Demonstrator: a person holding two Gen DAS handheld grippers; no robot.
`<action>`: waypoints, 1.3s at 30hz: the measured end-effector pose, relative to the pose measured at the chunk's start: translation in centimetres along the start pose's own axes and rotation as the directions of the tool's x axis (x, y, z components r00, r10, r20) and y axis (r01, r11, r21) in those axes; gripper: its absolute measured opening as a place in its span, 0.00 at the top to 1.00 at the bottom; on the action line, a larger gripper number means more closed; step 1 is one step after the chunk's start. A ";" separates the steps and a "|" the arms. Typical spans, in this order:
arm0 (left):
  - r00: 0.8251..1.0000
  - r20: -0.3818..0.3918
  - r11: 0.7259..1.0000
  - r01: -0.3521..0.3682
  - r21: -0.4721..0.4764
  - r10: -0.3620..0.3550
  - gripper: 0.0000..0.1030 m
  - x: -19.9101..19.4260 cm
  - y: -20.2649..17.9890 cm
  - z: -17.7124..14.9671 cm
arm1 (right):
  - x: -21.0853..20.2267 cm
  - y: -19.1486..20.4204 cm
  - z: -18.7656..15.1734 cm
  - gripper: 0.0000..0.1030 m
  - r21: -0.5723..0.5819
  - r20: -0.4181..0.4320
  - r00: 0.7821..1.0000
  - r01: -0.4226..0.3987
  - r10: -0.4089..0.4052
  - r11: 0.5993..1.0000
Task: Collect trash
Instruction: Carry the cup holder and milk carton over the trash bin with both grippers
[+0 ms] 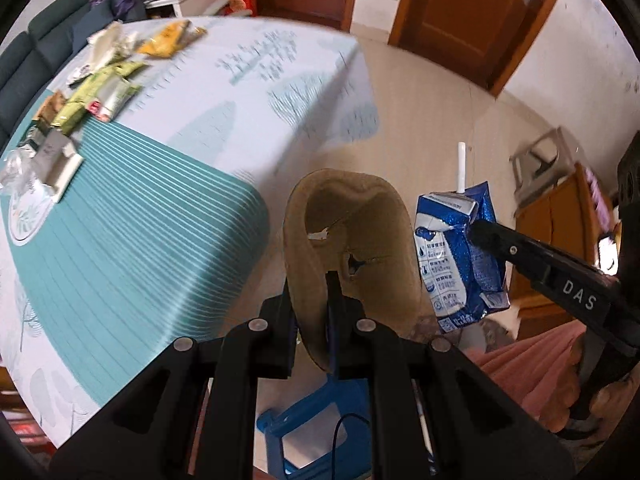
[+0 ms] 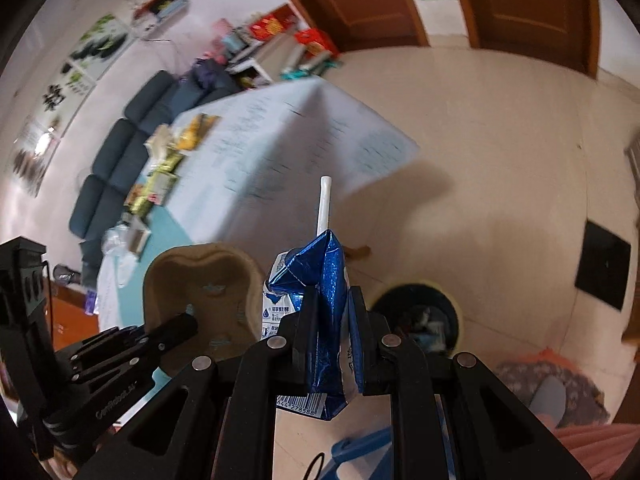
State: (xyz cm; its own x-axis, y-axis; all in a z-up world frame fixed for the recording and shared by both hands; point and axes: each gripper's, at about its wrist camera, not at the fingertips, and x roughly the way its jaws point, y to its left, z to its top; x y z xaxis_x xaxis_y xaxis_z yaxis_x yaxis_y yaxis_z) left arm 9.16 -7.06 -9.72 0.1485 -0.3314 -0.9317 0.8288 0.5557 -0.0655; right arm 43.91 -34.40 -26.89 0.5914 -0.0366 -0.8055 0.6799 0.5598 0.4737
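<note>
My left gripper (image 1: 314, 284) is shut on the rim of a brown moulded paper tray (image 1: 360, 220), held off the table's edge. Just right of it hangs a crumpled blue and white milk carton (image 1: 452, 256) with a white straw (image 1: 462, 168), pinched by my right gripper (image 1: 478, 232). In the right wrist view the right gripper (image 2: 332, 304) is shut on the carton (image 2: 326, 276), straw (image 2: 324, 204) pointing up. The tray (image 2: 208, 280) and the left gripper (image 2: 186, 322) are at the left. A round dark trash bin (image 2: 416, 316) stands on the floor just beyond the carton.
Several snack wrappers (image 1: 104, 88) and a small box (image 1: 56, 160) lie along the far left of the teal and white table (image 1: 180, 220). A blue stool (image 1: 308, 424) stands on the floor below the grippers. A dark sofa (image 2: 116, 160) runs behind the table. A black square (image 2: 604, 268) lies on the floor.
</note>
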 end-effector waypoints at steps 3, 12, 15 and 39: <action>0.999 -0.044 0.999 -0.010 0.041 0.012 0.91 2.7 -1.3 -0.4 | 1.7 -2.2 -0.8 0.86 0.030 -0.025 0.999 0.031 -0.030 0.999; 0.981 -0.184 0.992 -0.043 0.119 0.065 0.91 11.4 -4.0 -1.3 | 8.8 -7.7 -2.5 0.86 0.092 -0.147 0.979 0.153 -0.139 0.984; 0.970 -0.225 0.987 -0.055 0.152 0.089 0.91 14.4 -4.9 -1.8 | 11.6 -9.2 -2.9 0.86 0.128 -0.199 0.969 0.176 -0.149 0.976; 0.929 -0.321 0.963 -0.106 0.248 0.185 0.91 27.2 -5.9 -1.6 | 23.5 -14.4 -4.2 0.86 0.197 -0.340 0.929 0.223 -0.147 0.955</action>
State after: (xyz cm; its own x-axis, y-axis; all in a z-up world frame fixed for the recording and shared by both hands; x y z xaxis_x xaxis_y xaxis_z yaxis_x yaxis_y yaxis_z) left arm 7.44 -18.12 -35.21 0.1181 0.0403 -0.9922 0.9160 0.3813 0.1245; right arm 46.14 -39.85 -54.16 0.3017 0.1656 -0.9389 0.8667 0.3628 0.3425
